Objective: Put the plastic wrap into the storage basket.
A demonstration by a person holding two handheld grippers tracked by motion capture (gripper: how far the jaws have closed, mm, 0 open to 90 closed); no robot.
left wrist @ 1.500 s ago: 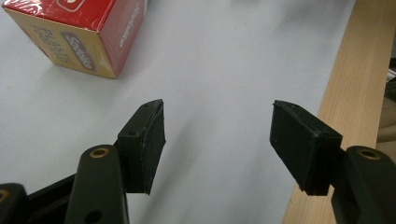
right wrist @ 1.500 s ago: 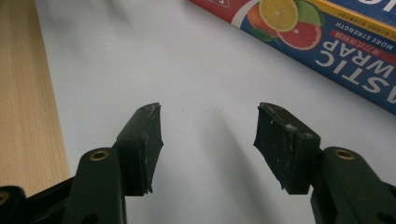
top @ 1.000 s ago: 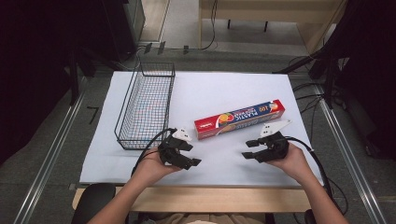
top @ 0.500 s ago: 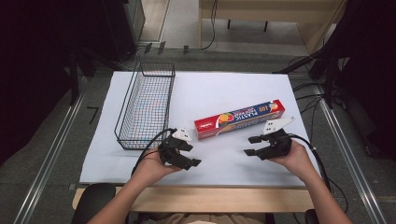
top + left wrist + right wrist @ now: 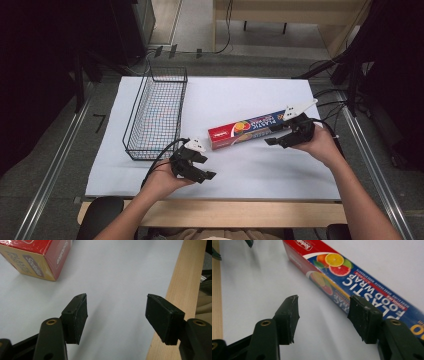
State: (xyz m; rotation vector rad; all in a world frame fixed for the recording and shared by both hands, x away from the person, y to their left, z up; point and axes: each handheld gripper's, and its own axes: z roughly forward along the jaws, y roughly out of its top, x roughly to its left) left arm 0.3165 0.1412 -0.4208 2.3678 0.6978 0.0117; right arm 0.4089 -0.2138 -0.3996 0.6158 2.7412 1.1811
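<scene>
At the far left of the white table top [image 5: 280, 170] stands an empty black wire basket [image 5: 156, 114], near the left edge. Just beside its near corner hovers the left gripper [image 5: 200, 167], its jaws spread with nothing between them. To its right lies the long red and blue box of food wrap [image 5: 250, 129], flat and slantwise near the middle. At the box's right end comes the right gripper [image 5: 323, 315]; its jaws have just been opening, with nothing between them yet. This looks like the approach to a grasp: next the jaws must straddle the box's narrow width and close. The lid reads "PLASTIC FOOD WRAP".
</scene>
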